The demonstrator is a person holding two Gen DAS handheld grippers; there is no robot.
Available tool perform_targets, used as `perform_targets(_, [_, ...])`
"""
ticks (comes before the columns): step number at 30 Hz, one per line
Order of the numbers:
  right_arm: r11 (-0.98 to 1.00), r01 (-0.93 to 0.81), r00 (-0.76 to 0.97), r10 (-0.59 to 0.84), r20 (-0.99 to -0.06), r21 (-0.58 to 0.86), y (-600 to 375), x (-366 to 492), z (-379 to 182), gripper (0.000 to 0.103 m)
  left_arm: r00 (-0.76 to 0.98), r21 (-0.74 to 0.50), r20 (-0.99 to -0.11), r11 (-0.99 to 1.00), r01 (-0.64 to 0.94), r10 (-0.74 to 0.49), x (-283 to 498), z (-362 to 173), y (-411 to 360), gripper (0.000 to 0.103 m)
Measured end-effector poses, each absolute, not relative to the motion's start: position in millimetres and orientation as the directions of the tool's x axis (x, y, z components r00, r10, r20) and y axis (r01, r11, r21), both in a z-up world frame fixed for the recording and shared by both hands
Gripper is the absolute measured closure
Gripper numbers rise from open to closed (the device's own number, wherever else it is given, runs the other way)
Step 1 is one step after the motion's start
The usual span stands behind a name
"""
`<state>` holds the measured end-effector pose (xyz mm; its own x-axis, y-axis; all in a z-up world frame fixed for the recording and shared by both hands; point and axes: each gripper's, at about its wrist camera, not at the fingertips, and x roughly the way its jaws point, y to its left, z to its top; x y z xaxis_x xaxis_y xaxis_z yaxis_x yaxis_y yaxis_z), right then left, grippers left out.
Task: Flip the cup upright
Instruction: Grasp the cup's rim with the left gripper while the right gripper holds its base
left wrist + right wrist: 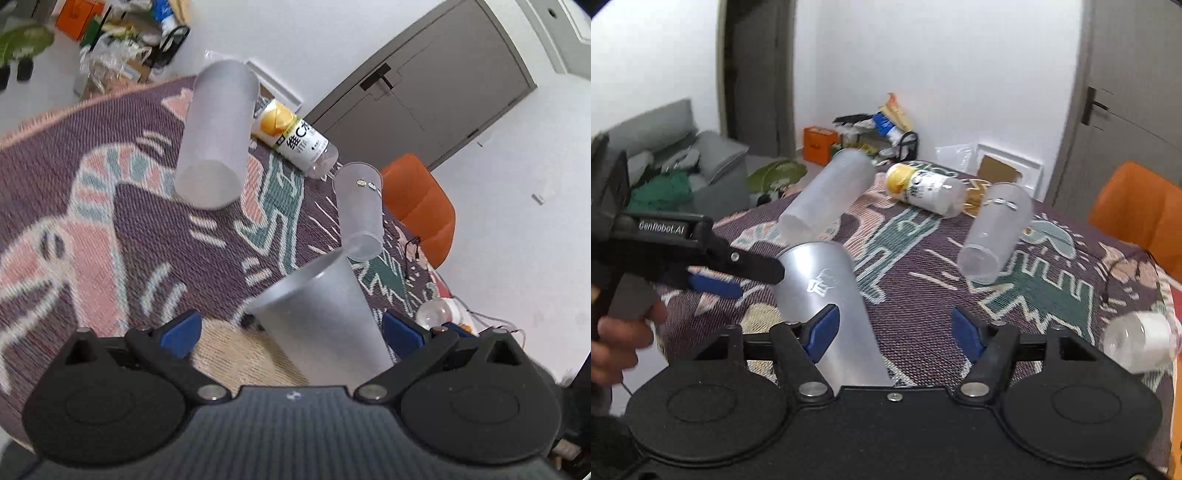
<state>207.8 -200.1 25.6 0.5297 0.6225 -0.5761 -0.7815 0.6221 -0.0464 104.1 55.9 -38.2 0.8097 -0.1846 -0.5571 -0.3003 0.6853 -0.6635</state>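
Cup (325,314) lies tipped on the patterned cloth (110,206), between the spread fingers of both grippers.
Left gripper (291,328) and right gripper (894,328) are open, nothing clamped. Outward: frosted cup (827,192) at 11 o'clock, clear cup (993,229) at 1 o'clock, bottle (923,188) at 12 o'clock.
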Motion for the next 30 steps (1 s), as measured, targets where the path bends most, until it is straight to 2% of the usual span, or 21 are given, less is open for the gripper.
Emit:
perform_targets(10, [0.717, -0.695, 0.584, 0.608, -0.538, 0.057, -229, 216, 14, 0.037, 0.818, -0.75, -0.54, 0.553, -0.363, -0.195, 115, -48, 56, 0.0])
perform_targets(17, [0.764, -0.63, 0.596, 0.591, -0.544, 0.14, -242, 219, -2, 0.037, 0.822, -0.789, -0.531, 0.471, -0.394, -0.203, 126, -56, 48, 0.001])
perform_targets(30, [0.779, -0.587, 0.585, 0.598, -0.549, 0.223, -256, 225, -15, 0.037, 0.832, -0.8, -0.539, 0.386, -0.459, -0.128, 142, -65, 38, 0.001])
